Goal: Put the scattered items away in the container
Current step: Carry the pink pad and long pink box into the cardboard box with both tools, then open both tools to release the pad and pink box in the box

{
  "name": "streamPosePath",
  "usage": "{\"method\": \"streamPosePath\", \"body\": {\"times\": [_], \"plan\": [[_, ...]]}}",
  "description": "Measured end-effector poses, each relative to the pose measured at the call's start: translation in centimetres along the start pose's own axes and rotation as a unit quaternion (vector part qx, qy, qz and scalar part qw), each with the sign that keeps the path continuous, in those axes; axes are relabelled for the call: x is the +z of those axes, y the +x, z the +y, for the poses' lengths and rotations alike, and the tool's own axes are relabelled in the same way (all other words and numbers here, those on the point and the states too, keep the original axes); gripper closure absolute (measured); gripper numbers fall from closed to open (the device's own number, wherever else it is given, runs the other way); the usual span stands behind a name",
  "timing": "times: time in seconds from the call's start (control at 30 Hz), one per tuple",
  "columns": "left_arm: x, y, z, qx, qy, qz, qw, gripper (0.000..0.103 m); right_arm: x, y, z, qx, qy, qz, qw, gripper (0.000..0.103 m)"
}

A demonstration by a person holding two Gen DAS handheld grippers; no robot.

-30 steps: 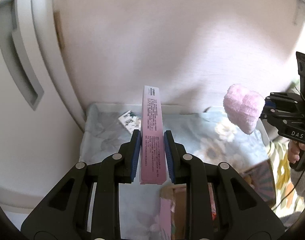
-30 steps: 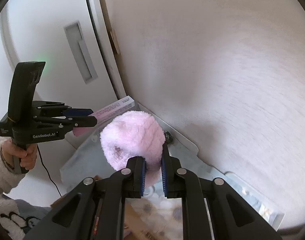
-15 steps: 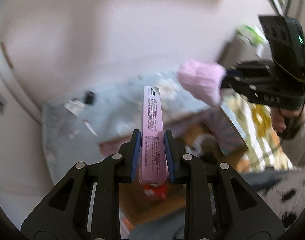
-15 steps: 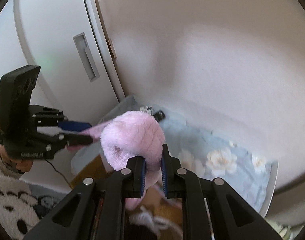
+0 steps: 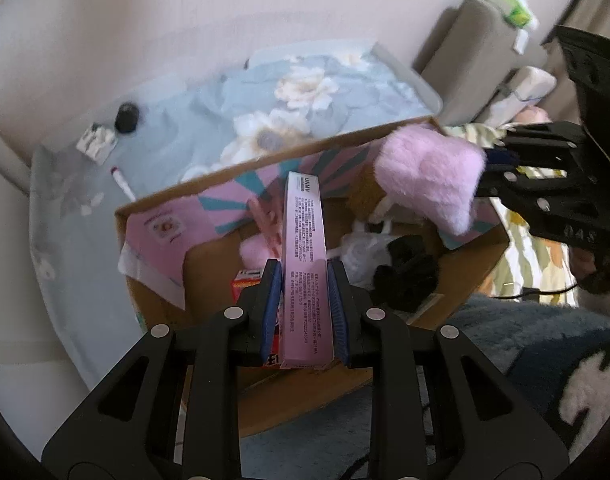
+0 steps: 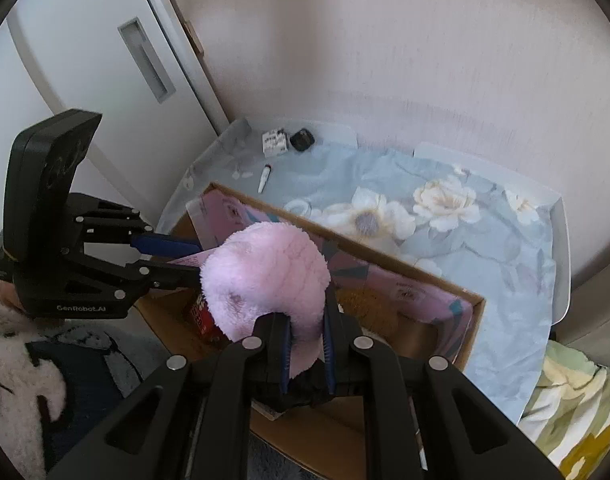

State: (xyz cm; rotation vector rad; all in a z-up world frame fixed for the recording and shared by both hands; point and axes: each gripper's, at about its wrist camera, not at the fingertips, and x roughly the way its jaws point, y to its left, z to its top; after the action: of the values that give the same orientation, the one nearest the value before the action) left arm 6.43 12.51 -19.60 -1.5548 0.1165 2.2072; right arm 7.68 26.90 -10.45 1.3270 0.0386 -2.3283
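Observation:
An open cardboard box [image 5: 265, 160] with pink printed flaps stands on a floral cloth. My left gripper [image 5: 305, 268] hangs over the box's near side, tilted steeply down. A long pink carton [image 5: 305, 232] stands between its pads, which still touch it as the jaws are opening. The right gripper [image 6: 307, 312] is shut on a fluffy pink puff [image 6: 265, 276], held over the box's middle. In the left wrist view the puff [image 5: 425, 176] and the right gripper [image 5: 483, 174] sit at the right. In the right wrist view the left gripper [image 6: 195, 259] sits at the left.
Inside the box lie a red packet [image 5: 245, 286], a white bag [image 5: 361, 248] and a black item [image 5: 409, 276]. On the blue floral cloth [image 6: 465, 240] behind it rest a white tube [image 6: 264, 178], a white packet [image 6: 273, 143] and a small black object [image 6: 301, 139]. A white door [image 6: 105, 60] stands at the left.
Both grippers have swung down from facing the wall to hang over the open cardboard box, each still carrying its item. The two have also come closer together.

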Motion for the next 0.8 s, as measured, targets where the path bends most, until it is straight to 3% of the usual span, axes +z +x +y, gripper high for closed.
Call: {"method": "streamPosePath", "body": {"times": [0.03, 0.07, 0.1, 0.2, 0.23, 0.37, 0.8], "plan": [[0.2, 0.5, 0.3, 0.012, -0.009, 0.012, 0.9998, 0.066, -0.1, 0.4, 0.1, -0.002, -0.002, 0.006, 1.0, 0.09], [0.3, 0.8, 0.3, 0.025, -0.015, 0.02, 0.9994, 0.03, -0.1, 0.9, 0.1, -0.004, -0.002, 0.019, 1.0, 0.089], [0.4, 1.0, 0.4, 0.044, -0.019, 0.026, 0.9985, 0.001, -0.2, 1.0, -0.1, -0.002, -0.001, 0.031, 1.0, 0.082], [0.5, 0.2, 0.4, 0.09, -0.016, 0.0, 0.9958, 0.0, -0.3, 2.0, -0.4, -0.008, 0.015, 0.067, 0.998, 0.048], [0.5, -0.1, 0.4, 0.099, -0.015, -0.004, 0.995, 0.0, -0.4, 1.9, -0.5, -0.012, 0.017, 0.065, 0.998, 0.044], [0.4, -1.1, 0.1, 0.119, -0.018, -0.013, 0.9926, 0.0, 0.1, 1.3, -0.8, -0.007, 0.024, 0.054, 0.998, 0.04], [0.5, -2.5, 1.5, 0.11, -0.039, -0.025, 0.9929, 0.0, 1.7, 0.6, -0.6, -0.002, 0.015, 0.041, 0.999, 0.039]]}}
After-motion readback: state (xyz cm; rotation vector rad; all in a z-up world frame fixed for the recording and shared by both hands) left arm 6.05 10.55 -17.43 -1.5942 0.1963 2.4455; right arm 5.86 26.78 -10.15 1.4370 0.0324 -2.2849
